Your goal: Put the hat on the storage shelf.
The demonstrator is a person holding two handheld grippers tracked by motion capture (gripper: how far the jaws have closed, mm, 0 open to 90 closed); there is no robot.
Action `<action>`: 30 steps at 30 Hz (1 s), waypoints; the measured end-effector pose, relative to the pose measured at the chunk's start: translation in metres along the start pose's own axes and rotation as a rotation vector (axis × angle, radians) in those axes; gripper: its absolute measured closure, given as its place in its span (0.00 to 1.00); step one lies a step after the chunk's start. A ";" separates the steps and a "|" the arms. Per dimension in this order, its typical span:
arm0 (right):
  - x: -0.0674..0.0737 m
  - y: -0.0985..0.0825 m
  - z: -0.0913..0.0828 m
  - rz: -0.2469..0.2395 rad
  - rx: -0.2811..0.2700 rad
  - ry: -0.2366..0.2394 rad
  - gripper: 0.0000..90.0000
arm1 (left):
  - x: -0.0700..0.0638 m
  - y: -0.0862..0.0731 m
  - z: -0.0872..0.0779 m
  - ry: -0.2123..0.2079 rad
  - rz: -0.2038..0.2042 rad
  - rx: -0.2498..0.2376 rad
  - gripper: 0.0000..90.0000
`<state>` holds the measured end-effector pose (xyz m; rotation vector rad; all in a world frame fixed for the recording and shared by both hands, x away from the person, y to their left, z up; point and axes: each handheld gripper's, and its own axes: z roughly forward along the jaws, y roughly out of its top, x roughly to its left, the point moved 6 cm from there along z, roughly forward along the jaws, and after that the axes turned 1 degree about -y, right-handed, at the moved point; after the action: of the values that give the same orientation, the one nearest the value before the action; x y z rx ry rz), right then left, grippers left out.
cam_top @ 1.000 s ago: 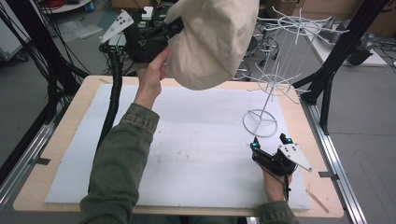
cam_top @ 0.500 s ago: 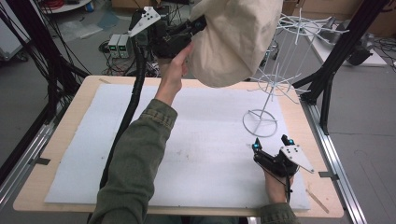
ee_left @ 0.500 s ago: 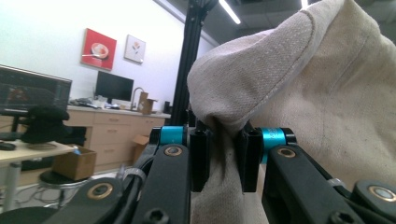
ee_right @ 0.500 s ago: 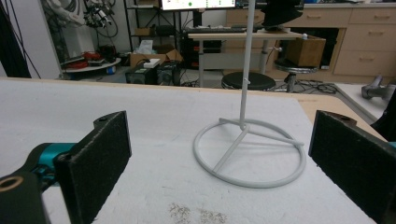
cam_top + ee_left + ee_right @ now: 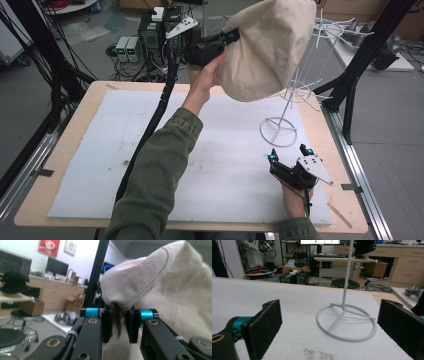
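A beige cloth cap (image 5: 267, 47) hangs high over the table's far edge, held up by my left gripper (image 5: 231, 35), which is shut on a fold of its rim. In the left gripper view the cap (image 5: 160, 292) is pinched between the two black jaws of the left gripper (image 5: 119, 325). A white wire stand (image 5: 292, 100) rises at the right, its ring base (image 5: 278, 132) on the white mat. My right gripper (image 5: 288, 156) rests open near the front right, just short of that base. In the right gripper view the ring base (image 5: 347, 322) lies ahead between the wide-apart pads.
The white mat (image 5: 100, 150) covers a wooden table (image 5: 30, 210). Black frame posts (image 5: 357, 65) stand at the right and left. Electronics boxes (image 5: 150, 35) sit on the floor beyond the far edge. A thick black cable (image 5: 160, 105) trails down from the left gripper.
My left gripper has carried the cap to the right and higher, closer to the top of the wire stand. The right gripper has stayed put.
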<state>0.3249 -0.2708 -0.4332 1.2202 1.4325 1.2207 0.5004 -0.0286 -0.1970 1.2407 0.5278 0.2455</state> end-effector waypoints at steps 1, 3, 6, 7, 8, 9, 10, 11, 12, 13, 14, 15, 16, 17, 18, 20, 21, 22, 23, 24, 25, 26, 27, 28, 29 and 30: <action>0.000 0.000 0.000 0.000 0.001 0.000 0.05 | 0.000 -0.004 0.002 -0.001 -0.006 0.008 0.88; 0.000 0.000 0.000 0.001 0.000 0.000 0.05 | 0.000 -0.012 0.005 -0.010 -0.022 0.032 0.88; -0.001 0.000 0.000 0.001 -0.001 -0.001 0.05 | 0.001 -0.025 0.009 -0.008 -0.020 0.083 0.88; -0.001 0.000 0.000 0.000 -0.002 -0.001 0.05 | 0.002 -0.028 0.010 -0.004 -0.024 0.086 0.88; -0.001 0.000 0.000 -0.001 -0.002 -0.001 0.05 | 0.003 -0.030 0.010 -0.001 -0.029 0.086 0.88; -0.001 0.000 0.000 -0.004 -0.003 0.002 0.05 | 0.005 -0.033 0.010 0.004 -0.039 0.084 0.88; -0.001 0.000 0.000 -0.004 -0.004 0.002 0.05 | 0.006 -0.035 0.010 0.008 -0.042 0.088 0.88; -0.001 0.000 0.000 -0.004 -0.005 0.003 0.05 | 0.007 -0.037 0.011 0.011 -0.051 0.094 0.88; -0.001 0.000 0.000 -0.004 -0.005 0.003 0.05 | 0.009 -0.039 0.011 0.012 -0.061 0.099 0.88; -0.001 0.000 0.000 -0.005 -0.005 0.004 0.05 | 0.011 -0.042 0.011 0.015 -0.065 0.109 0.88; -0.001 0.000 0.000 -0.004 -0.004 0.004 0.05 | 0.012 -0.044 0.010 0.019 -0.070 0.111 0.88; -0.001 0.000 0.000 -0.003 -0.003 0.003 0.05 | 0.013 -0.047 0.009 0.022 -0.070 0.115 0.88; -0.001 0.000 0.000 0.001 -0.002 0.002 0.05 | 0.014 -0.050 0.008 0.027 -0.071 0.119 0.88; -0.001 0.000 0.000 0.001 -0.002 0.002 0.05 | 0.016 -0.053 0.007 0.034 -0.064 0.129 0.88; -0.001 0.000 -0.001 0.002 -0.002 0.002 0.05 | 0.017 -0.057 0.005 0.039 -0.062 0.136 0.88; -0.001 0.000 -0.001 0.003 -0.002 0.002 0.05 | 0.021 -0.064 0.002 0.038 -0.076 0.144 0.88; -0.001 0.000 -0.001 0.000 -0.002 0.001 0.05 | 0.022 -0.067 0.001 0.035 -0.084 0.144 0.87; -0.001 0.000 -0.001 0.001 0.000 0.000 0.05 | 0.024 -0.069 0.000 0.032 -0.095 0.143 0.87; -0.001 0.000 0.000 -0.003 -0.003 0.002 0.05 | 0.025 -0.070 -0.001 0.033 -0.098 0.142 0.87; -0.001 0.000 0.000 -0.004 -0.004 0.003 0.05 | 0.026 -0.072 -0.001 0.038 -0.094 0.149 0.87; -0.001 0.001 0.000 -0.003 -0.004 0.002 0.05 | 0.026 -0.073 -0.002 0.041 -0.093 0.154 0.87; -0.001 0.001 0.000 -0.004 -0.004 0.002 0.05 | 0.028 -0.074 -0.003 0.039 -0.091 0.160 0.87; -0.001 0.001 0.000 -0.004 -0.004 0.003 0.05 | 0.029 -0.073 -0.004 0.039 -0.091 0.157 0.87; -0.001 0.001 0.000 -0.004 -0.003 0.003 0.05 | 0.029 -0.073 -0.005 0.040 -0.092 0.148 0.87; -0.001 0.000 0.000 -0.004 -0.002 0.001 0.05 | 0.030 -0.072 -0.007 0.042 -0.092 0.144 0.87; -0.001 0.000 0.000 -0.004 -0.002 0.001 0.05 | 0.030 -0.071 -0.007 0.044 -0.092 0.141 0.87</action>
<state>0.3250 -0.2722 -0.4329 1.2150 1.4339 1.2200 0.5151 -0.0312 -0.2726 1.3467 0.6473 0.1606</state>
